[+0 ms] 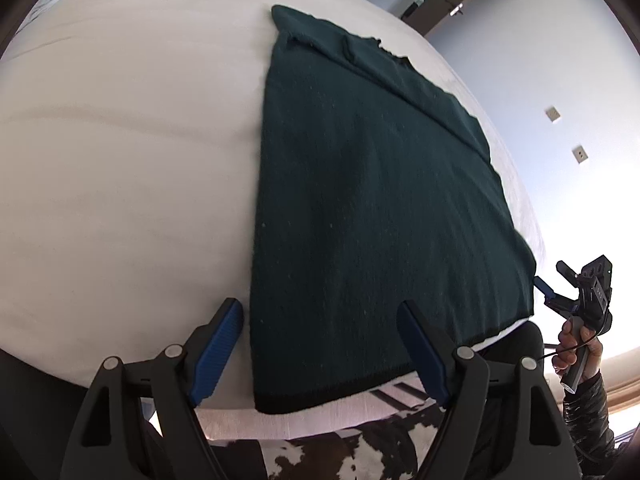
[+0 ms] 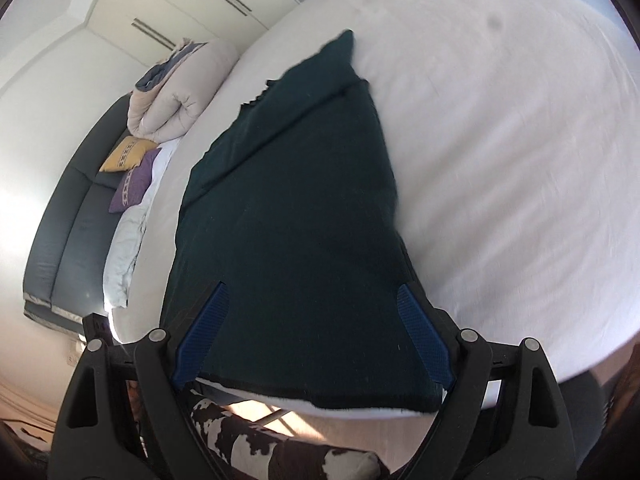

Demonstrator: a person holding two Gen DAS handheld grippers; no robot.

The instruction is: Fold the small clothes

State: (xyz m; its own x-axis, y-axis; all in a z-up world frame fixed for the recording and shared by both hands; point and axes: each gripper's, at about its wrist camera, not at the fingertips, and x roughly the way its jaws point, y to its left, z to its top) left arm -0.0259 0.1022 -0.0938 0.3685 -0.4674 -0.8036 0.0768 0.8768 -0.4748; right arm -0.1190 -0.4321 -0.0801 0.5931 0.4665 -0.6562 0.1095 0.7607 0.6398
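Note:
A dark green knit garment (image 1: 372, 208) lies flat on a white bed (image 1: 120, 160), its black hem at the near edge and a strip folded over along its far right side. My left gripper (image 1: 320, 344) is open, its blue pads astride the garment's near left corner. My right gripper (image 2: 312, 332) is open over the garment's (image 2: 288, 220) near hem, pads on either side. It also shows in the left wrist view (image 1: 560, 288), held by a hand beside the garment's right corner.
A rolled beige duvet (image 2: 180, 88), yellow and purple cushions (image 2: 128, 168) and a dark headboard (image 2: 60, 240) stand at the bed's head. A cowhide rug (image 1: 360, 452) lies on the floor below the bed's near edge. A wall with sockets (image 1: 580, 136) is at the right.

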